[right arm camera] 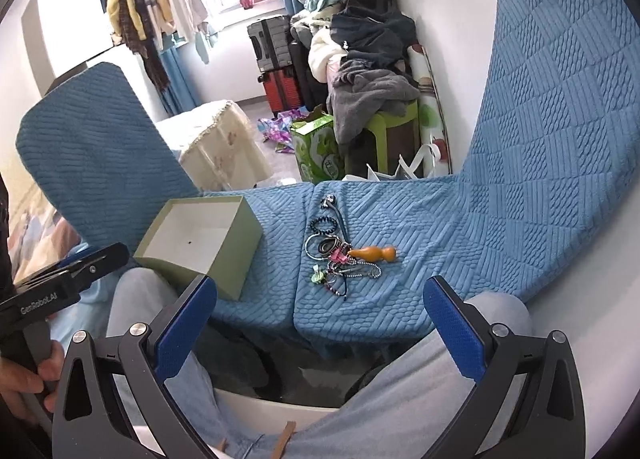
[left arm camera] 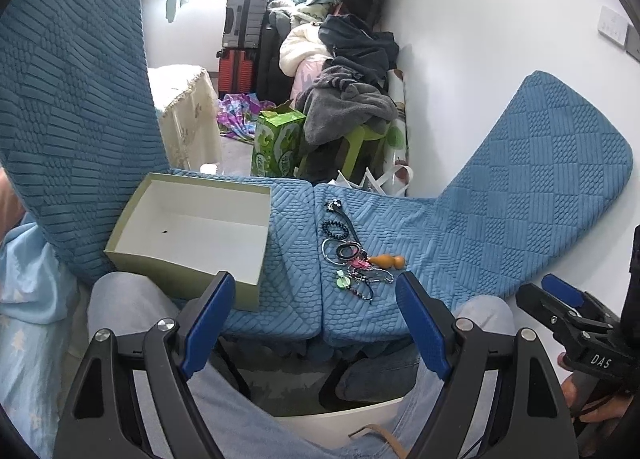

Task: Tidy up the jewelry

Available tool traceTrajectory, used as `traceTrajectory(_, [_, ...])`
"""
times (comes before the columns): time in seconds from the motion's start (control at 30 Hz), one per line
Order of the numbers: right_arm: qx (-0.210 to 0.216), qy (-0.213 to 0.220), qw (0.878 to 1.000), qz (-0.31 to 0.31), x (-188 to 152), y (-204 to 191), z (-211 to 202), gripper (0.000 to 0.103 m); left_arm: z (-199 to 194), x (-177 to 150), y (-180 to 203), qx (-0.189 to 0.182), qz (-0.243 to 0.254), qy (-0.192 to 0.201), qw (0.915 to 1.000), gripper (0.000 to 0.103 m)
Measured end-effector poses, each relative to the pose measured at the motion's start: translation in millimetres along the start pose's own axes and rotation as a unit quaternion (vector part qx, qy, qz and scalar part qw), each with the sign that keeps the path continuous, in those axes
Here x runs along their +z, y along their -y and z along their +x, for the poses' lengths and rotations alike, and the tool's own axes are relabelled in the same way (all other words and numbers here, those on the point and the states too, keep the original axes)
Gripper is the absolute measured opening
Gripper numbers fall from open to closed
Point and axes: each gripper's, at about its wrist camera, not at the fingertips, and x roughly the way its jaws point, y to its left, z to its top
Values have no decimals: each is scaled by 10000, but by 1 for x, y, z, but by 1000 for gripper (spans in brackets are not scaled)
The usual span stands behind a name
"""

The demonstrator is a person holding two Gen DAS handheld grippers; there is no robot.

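A pile of jewelry point(left arm camera: 352, 255) lies on the blue quilted seat: beaded bracelets, rings, chains, a green charm and an orange wooden gourd point(left arm camera: 387, 260). It also shows in the right wrist view point(right arm camera: 340, 255), with the gourd point(right arm camera: 372, 253). An open, empty green box point(left arm camera: 196, 231) with a white inside sits left of the pile, also seen in the right wrist view point(right arm camera: 200, 243). My left gripper point(left arm camera: 316, 323) is open and empty, held back over the person's knees. My right gripper point(right arm camera: 320, 323) is open and empty, likewise short of the pile.
Two blue-covered chairs point(left arm camera: 400, 299) stand side by side with backrests left and right. The person's legs in light jeans point(left arm camera: 132, 311) are below the grippers. Behind are a green carton point(left arm camera: 276, 143), a green stool with clothes, suitcases and a white wall at right.
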Motion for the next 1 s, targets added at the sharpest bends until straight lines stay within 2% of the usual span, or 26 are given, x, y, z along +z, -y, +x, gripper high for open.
traceTrajectory(0.1, [90,32,10000,-3,-4,4,5,102,8,-1,2,-66,99,-36,9999,83])
traceTrajectory(0.17, [105,53,9999,41,-5,7,9,95,16,-3,4,-158,145,-53,9998,83])
traceTrajectory(0.27, [176,84,9998,74,-8,12,17,91,29,-3,6,-261,202,-117,9994,81])
traceTrajectory(0.4, [62,9,10000,-17,-10,19,34,83,50,-3,5,-444,137,-236,9986,81])
traceTrajectory(0.6, [-38,-125,9999,-77,-10,34,68,73,99,-7,10,-669,176,-669,9954,80])
traceTrajectory(0.63, [-68,-138,9998,-105,-10,37,74,72,107,-8,13,-686,204,-725,9948,77])
traceTrajectory(0.67, [-87,-134,9998,-126,-9,40,80,72,117,-10,16,-699,236,-804,9940,74])
traceTrajectory(0.8, [-55,-113,9997,-191,-8,53,105,74,155,-16,24,-719,248,-1077,9913,72])
traceTrajectory(0.93, [-36,-194,9994,-285,-7,67,136,74,189,-19,26,-935,225,-1219,9879,69])
traceTrajectory(1.0, [-10,-229,9990,-380,-9,72,153,74,214,-22,25,-924,267,-1401,9854,65])
